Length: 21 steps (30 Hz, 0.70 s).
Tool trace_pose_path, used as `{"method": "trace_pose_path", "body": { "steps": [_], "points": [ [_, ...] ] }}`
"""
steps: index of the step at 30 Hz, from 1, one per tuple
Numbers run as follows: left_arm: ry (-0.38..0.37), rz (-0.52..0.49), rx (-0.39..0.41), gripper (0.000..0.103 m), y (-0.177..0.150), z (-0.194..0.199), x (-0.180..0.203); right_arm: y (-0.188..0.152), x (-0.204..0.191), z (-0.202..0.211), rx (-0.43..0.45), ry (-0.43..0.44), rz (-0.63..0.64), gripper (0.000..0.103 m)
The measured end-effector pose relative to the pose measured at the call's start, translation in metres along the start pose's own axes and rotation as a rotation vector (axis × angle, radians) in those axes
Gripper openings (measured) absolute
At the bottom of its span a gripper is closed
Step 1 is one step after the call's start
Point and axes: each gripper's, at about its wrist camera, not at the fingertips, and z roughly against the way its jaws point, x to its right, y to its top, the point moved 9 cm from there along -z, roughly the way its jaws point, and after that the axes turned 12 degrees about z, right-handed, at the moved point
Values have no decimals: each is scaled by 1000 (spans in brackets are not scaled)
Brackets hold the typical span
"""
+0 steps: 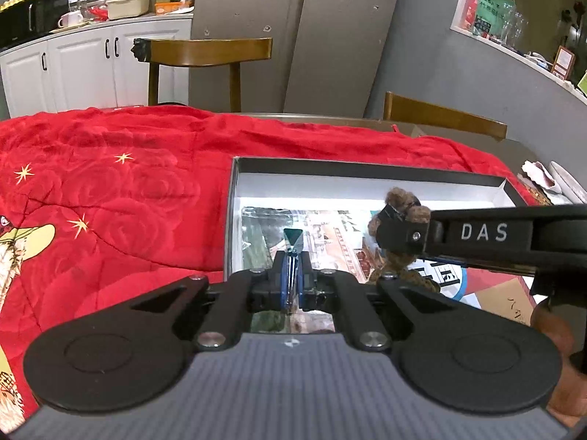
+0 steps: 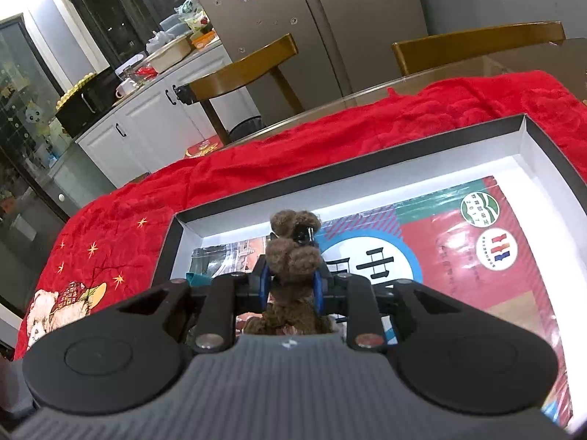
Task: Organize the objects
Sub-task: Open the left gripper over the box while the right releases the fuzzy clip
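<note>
On the red blanket (image 1: 110,168) our open box (image 2: 543,139) holds printed packets (image 2: 458,242). Our right gripper (image 2: 291,278) grasps the brown plush bear (image 2: 291,256) above the box's nine o'clock end, not yet released; our left gripper (image 1: 292,267) is clenched on a small teal piece (image 1: 292,236).

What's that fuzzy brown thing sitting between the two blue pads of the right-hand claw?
A small brown plush bear, pinched by the right gripper above the open box; the right wrist view shows it best.

Home kitchen-dining area; steel fridge (image 1: 301,36) with magnets; white cabinets (image 1: 91,66), cluttered counter (image 1: 121,7); wooden chairs (image 1: 205,55) at table under red blanket (image 1: 110,168).
</note>
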Motion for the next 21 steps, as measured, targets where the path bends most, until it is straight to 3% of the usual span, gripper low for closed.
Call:
{"method": "trace_pose_path", "body": {
  "steps": [4, 6, 8, 10, 13, 18, 21],
  "points": [
    [-11, 19, -8, 7, 3, 1, -3, 0, -1, 1, 5, 15, -2, 32],
    [-25, 43, -6, 7, 7, 4, -6, 1, -1, 3, 13, 25, -12, 41],
    [-42, 62, -20, 9, 11, 7, -8, 3, -2, 5, 22, 41, -18, 57],
    [-66, 87, -40, 27, 13, 7, -10, 5, -3, 8, 34, 44, -17, 59],
    [-94, 97, -36, 40, 17, 9, -11, 9, -5, 15, 55, 39, -4, 63],
    [-102, 111, -23, 53, 24, 19, -9, 18, -8, 30, 89, 54, -9, 66],
    [-126, 100, 11, 54, 34, 37, -5, 26, -11, 48, 128, 73, -23, 67]
  ]
}}
